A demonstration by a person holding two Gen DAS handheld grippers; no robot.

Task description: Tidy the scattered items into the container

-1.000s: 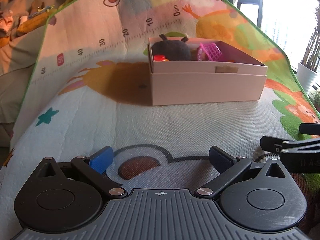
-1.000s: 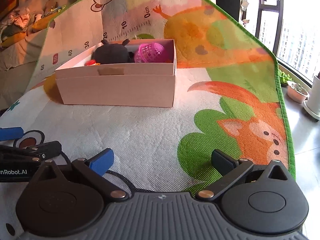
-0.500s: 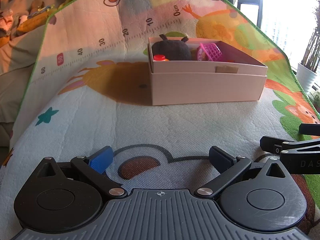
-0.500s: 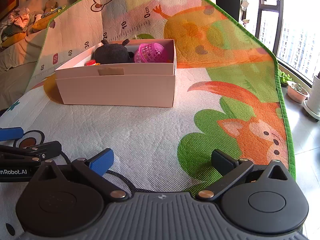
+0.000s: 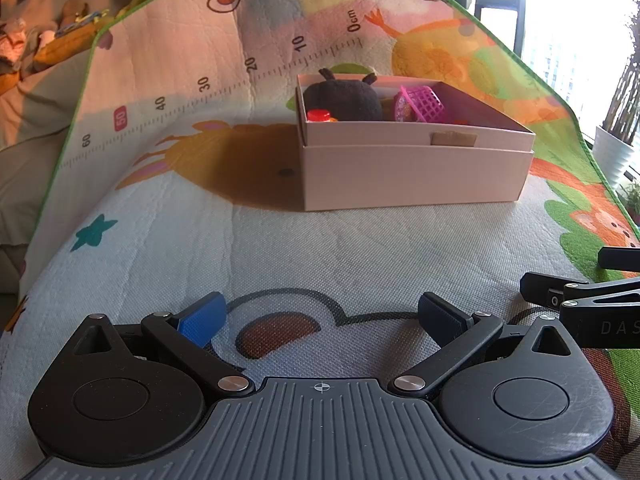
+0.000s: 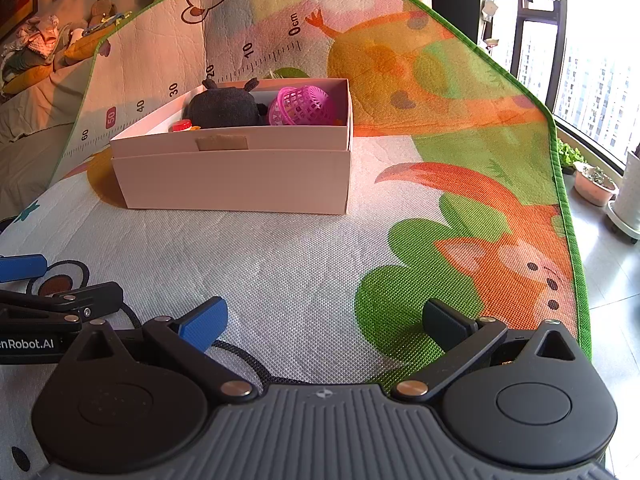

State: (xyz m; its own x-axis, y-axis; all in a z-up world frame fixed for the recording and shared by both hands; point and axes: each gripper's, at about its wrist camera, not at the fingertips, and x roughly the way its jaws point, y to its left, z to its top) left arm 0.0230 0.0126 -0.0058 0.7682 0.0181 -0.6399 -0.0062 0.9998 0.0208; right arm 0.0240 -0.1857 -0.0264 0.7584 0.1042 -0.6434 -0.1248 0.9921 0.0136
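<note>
Above mat (image 5: 320,248), both grippers (image 5: 320,318) spread.

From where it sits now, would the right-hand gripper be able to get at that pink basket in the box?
Probably yes. The right gripper is open and empty, bare mat lies ahead, and the box is open-topped with the pink basket near its right end.

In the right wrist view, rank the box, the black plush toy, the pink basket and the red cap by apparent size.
1. White box
2. Black plush toy
3. Pink basket, slightly smaller than the plush, though both are partly hidden by the box wall
4. Red cap
</note>
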